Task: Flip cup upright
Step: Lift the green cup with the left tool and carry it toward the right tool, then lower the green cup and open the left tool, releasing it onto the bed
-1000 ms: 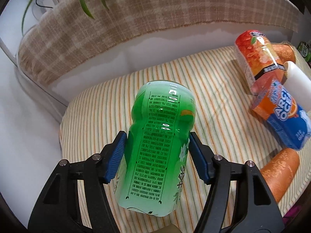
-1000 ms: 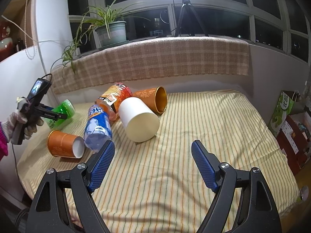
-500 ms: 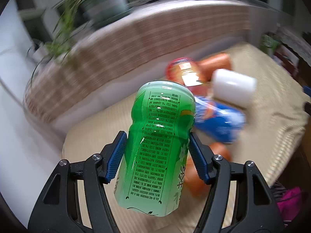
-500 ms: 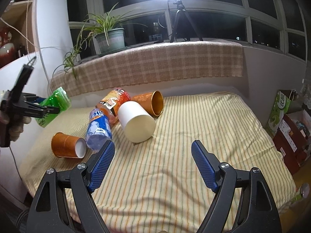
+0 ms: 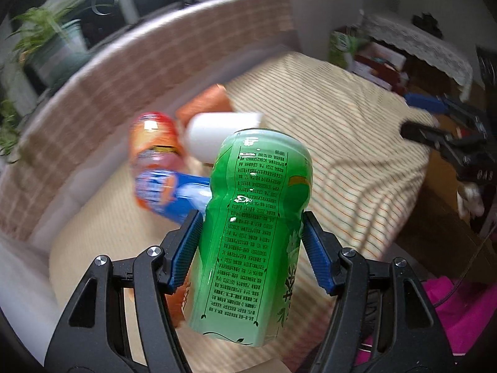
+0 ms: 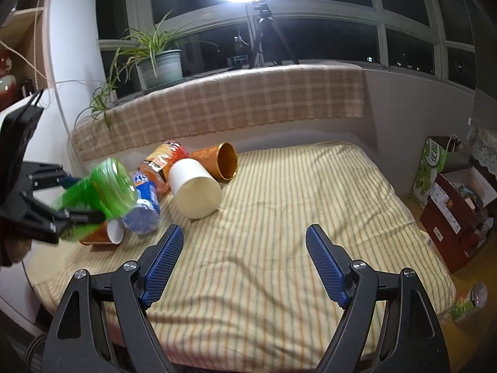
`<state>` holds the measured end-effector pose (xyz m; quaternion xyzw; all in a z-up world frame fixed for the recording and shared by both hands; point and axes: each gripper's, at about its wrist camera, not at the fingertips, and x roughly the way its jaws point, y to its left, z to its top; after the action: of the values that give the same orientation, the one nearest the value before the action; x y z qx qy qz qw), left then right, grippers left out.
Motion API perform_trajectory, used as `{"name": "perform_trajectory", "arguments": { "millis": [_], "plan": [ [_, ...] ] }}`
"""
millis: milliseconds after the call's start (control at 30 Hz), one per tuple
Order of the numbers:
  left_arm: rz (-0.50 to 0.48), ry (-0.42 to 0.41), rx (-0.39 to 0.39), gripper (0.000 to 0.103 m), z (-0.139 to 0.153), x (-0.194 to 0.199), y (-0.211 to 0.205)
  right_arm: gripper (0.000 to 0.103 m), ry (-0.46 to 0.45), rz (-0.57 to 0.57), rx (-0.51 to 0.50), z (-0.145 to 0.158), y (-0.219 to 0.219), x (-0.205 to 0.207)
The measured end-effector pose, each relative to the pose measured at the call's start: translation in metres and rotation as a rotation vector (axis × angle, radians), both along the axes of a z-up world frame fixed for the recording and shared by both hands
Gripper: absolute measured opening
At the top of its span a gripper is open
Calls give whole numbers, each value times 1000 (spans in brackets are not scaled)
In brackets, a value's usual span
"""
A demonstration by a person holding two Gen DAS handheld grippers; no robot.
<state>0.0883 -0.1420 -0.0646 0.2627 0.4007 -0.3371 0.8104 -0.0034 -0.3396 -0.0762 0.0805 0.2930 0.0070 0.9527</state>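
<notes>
Swinging right since earlier: left gripper (image 5: pixel 250 248), still clamping green cup (image 5: pixel 253 236) off the bed (image 6: pixel 279 248), near cup pile. Right gripper (image 6: pixel 243 264) hovering wide open, w/ nothing in it.

Ahead of the right claw (image 6: pixel 243 261), whose blue pads stand wide apart, the striped bed (image 6: pixel 310 205) lies bare out to its far and right edges. To its front left a cluster bars the way: white cup (image 6: pixel 194 188), gold-lined orange cup (image 6: pixel 217 163), blue-labelled cup (image 6: pixel 146 205), and the left claw (image 5: pixel 250 248) clamping the green cup (image 5: pixel 251 230) above them.
</notes>
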Motion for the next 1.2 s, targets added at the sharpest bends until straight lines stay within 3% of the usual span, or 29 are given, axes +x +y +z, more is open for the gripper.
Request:
{"name": "perform_trajectory", "arguments": {
  "millis": [167,333,533,600,667,833,1033,1200],
  "plan": [
    [-38,68,18,67,-27,-13,-19,81,21,3,1,-5,-8,0],
    [-54,84,60,67,-45,-19,-28,81,46,38,13,-11,-9,3],
    [-59,104,62,67,-51,-18,-26,81,72,158,-27,-11,4,11],
    [-55,107,64,68,-52,-17,-24,81,72,221,-79,-8,13,15],
    [-52,106,61,82,-52,-15,-22,81,72,280,-103,-4,18,18],
    [-18,89,55,89,-47,-17,-10,81,77,434,-153,7,30,30],
    [61,63,11,89,-30,-27,26,81,81,673,-325,19,65,38],
    [226,6,-15,89,-16,-51,72,81,124,901,-389,21,96,45]
  ]
}}
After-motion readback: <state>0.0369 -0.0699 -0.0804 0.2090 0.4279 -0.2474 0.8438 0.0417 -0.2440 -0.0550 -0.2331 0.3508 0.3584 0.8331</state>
